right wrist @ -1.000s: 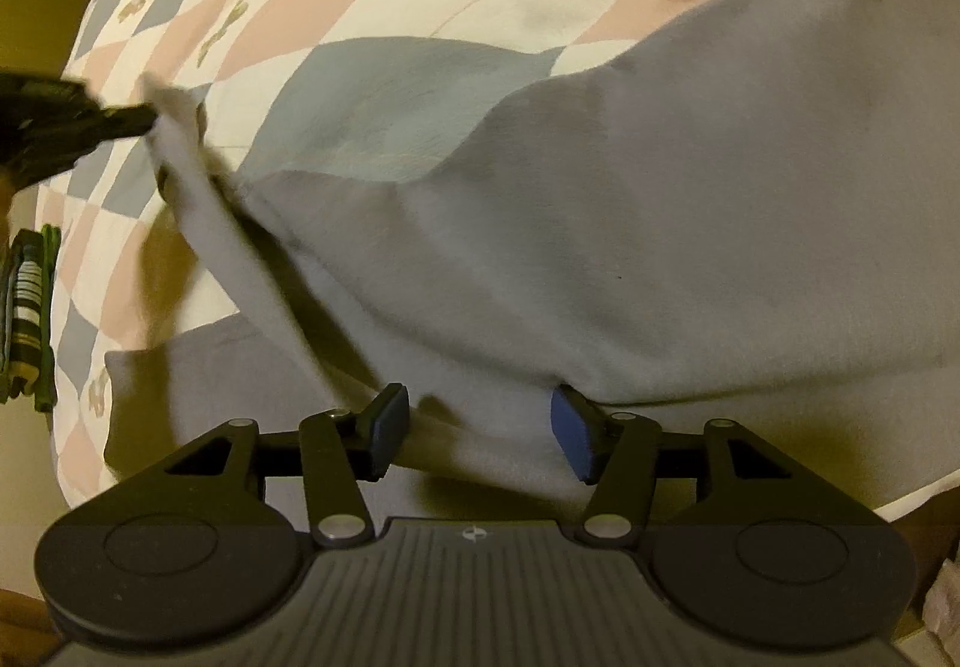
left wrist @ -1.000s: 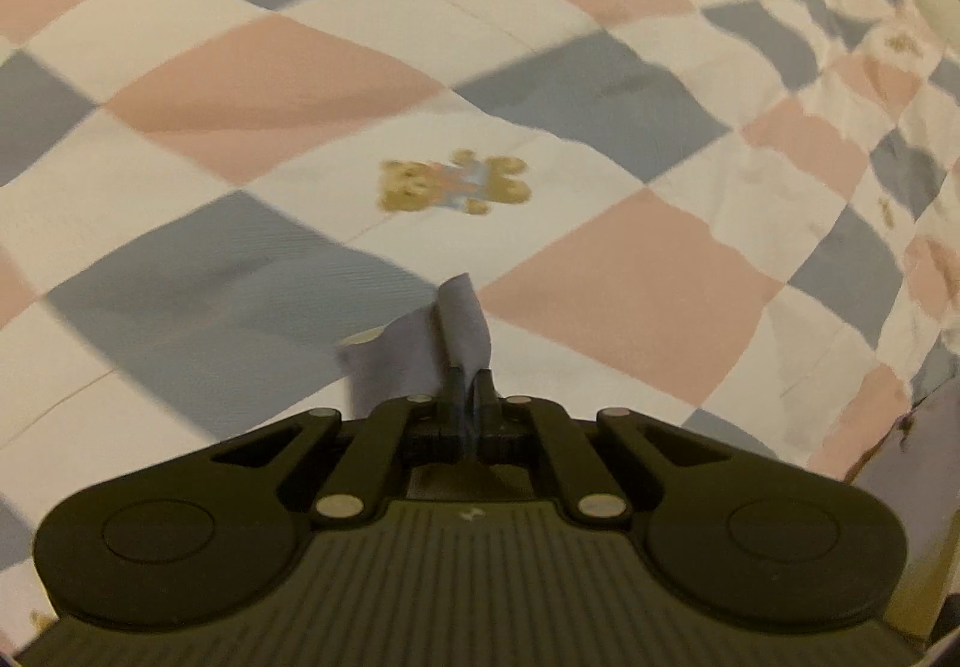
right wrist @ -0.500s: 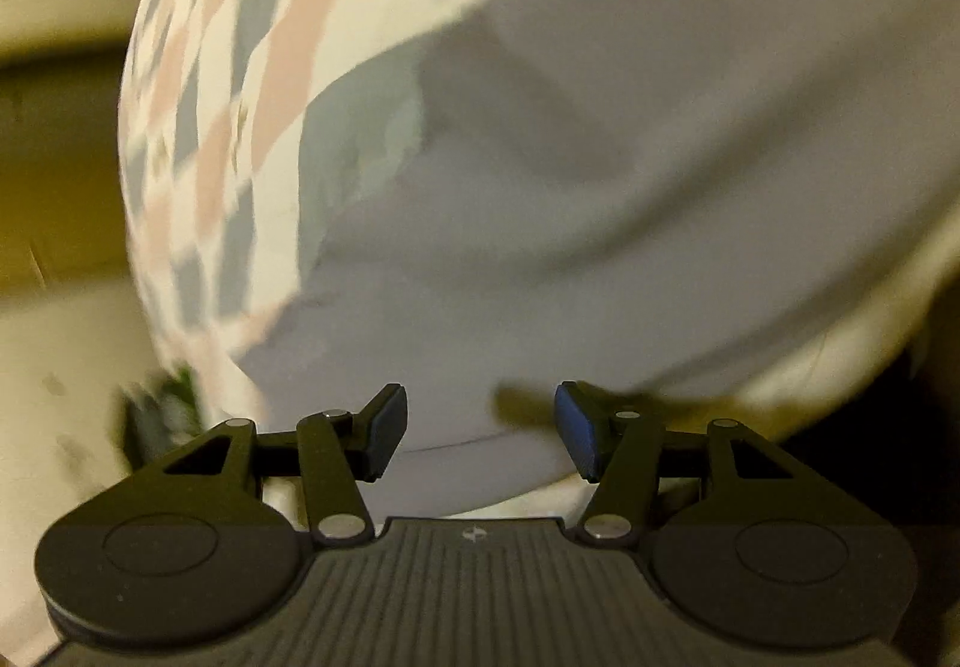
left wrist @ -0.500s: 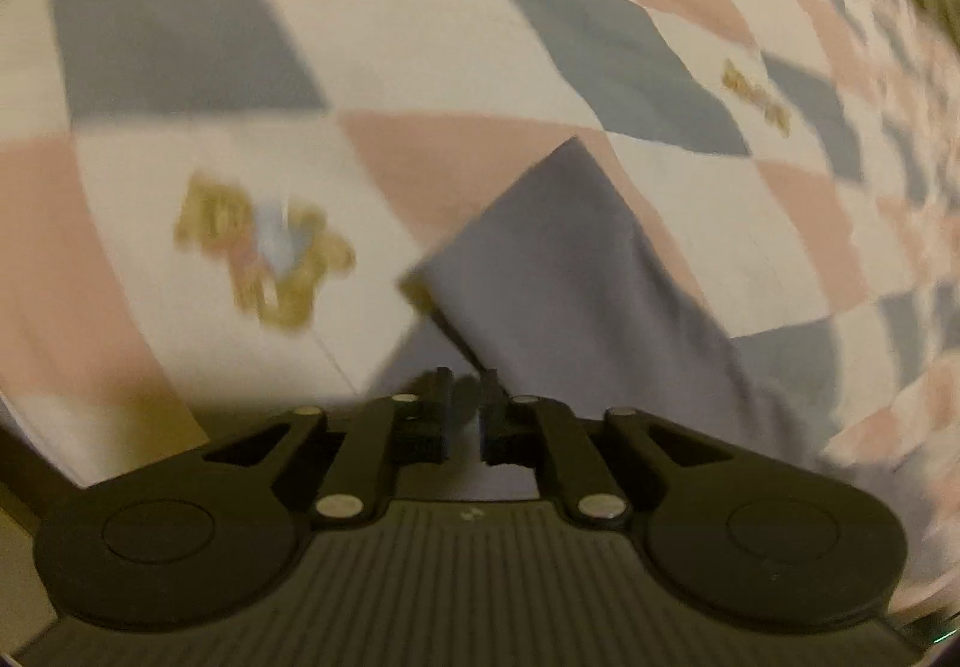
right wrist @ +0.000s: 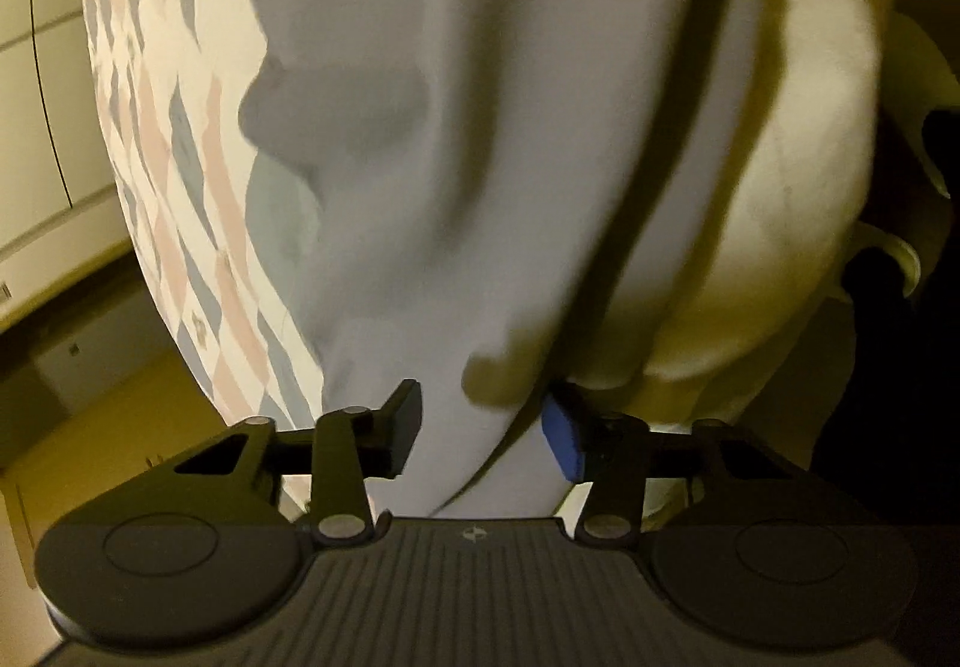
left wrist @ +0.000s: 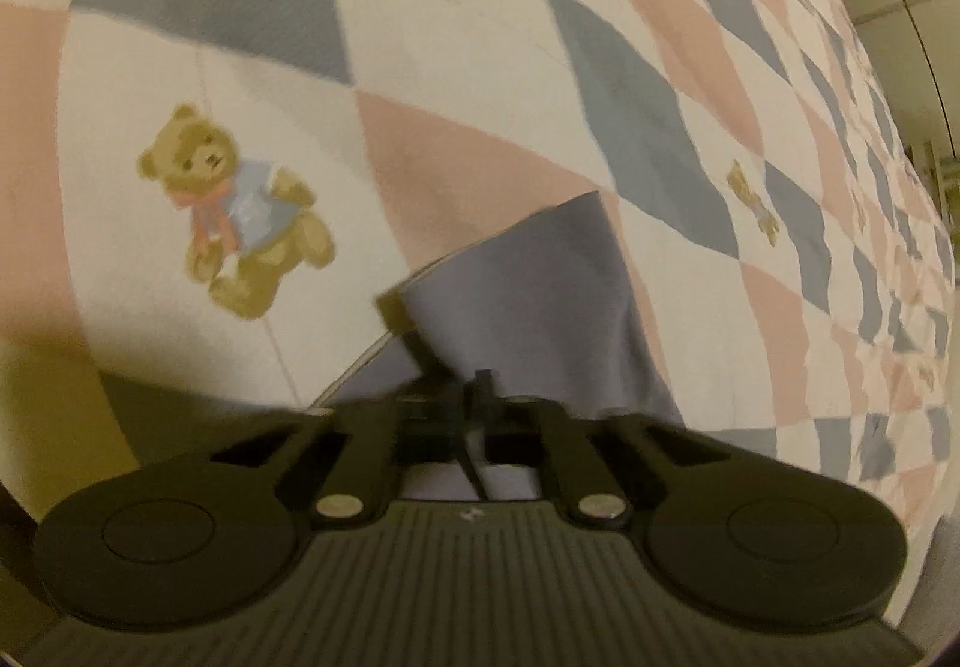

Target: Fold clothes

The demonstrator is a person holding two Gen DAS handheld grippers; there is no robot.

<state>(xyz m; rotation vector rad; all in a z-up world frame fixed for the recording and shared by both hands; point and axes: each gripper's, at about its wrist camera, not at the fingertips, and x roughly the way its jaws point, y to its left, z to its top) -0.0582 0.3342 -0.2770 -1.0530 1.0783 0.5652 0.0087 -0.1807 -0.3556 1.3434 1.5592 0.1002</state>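
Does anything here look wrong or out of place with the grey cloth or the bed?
Nothing looks damaged or spilled. The grey garment lies bunched in deep folds, partly off the checked bedspread. The left gripper pinches one corner; the right gripper is open around the cloth.

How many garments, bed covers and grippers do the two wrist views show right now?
Grey fabric garment: 1
Checked pink, grey and white teddy-bear bedsheet: 1
Black two-finger grippers: 2, left gripper and right gripper
Total: 4
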